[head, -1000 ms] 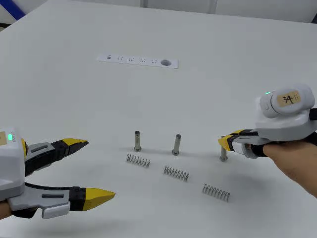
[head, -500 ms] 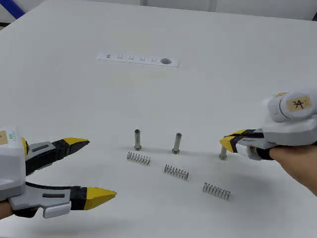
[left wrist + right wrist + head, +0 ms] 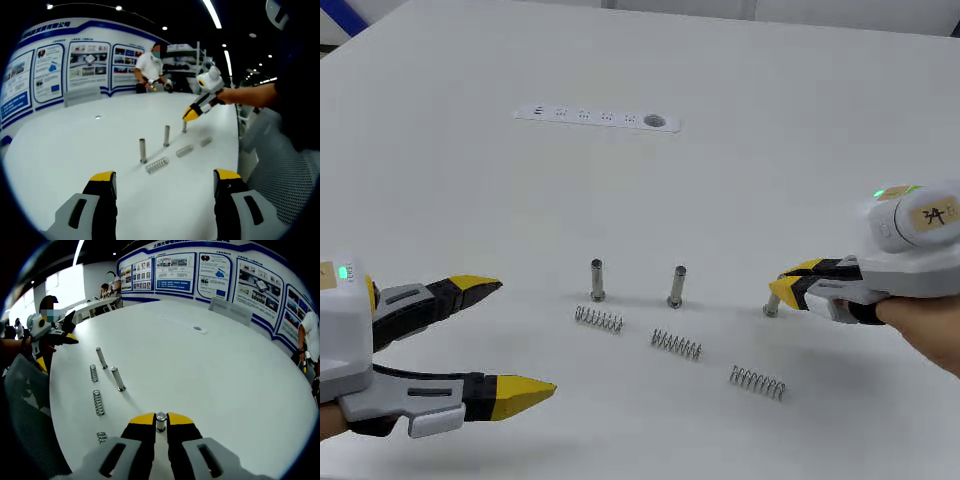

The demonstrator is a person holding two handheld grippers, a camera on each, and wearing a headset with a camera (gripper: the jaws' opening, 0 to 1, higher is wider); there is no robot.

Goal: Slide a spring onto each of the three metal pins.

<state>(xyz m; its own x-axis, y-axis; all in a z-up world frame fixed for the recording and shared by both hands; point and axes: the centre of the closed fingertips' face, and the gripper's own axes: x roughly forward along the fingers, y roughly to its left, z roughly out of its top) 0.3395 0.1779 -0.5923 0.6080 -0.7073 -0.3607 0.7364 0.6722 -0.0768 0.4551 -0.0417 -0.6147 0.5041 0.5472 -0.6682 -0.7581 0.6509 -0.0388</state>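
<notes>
- Bench (image 3: pixel 740 180): white and broad, carrying everything listed below.
- Left tool (image 3: pixel 520 337): at 8 o'clock in the head view, black jaws with yellow tips spread wide apart, gripping nothing, well apart from the left pin (image 3: pixel 597 280). In the left gripper view (image 3: pixel 165 175), both tips up from 6 o'clock, aimed along the row of parts.
- Right tool (image 3: pixel 778 290): at 3 o'clock in the head view, held by a hand (image 3: pixel 920 325), jaws drawn in and clamped on the right pin (image 3: pixel 772 306). In the right gripper view (image 3: pixel 161 419), yellow tips tight against either side of that pin's head.
- Socket strip (image 3: pixel 597 119): flat and white, set into the bench at 11 o'clock from the left pin, well apart from it.
- Left pin: upright on the bench, bare, first in the row.
- Middle pin (image 3: pixel 677 287): upright, bare, at 3 o'clock from the left pin.
- Right pin: upright at 3 o'clock from the middle pin, its top hidden behind the right tool's tips in the head view.
- Left spring (image 3: pixel 598 320): flat on the bench, just beside the left pin at its 6 o'clock.
- Middle spring (image 3: pixel 676 346): flat on the bench, near the middle pin at its 6 o'clock.
- Right spring (image 3: pixel 757 382): flat on the bench, at 6 o'clock from the right pin, a little farther off than the other two.
</notes>
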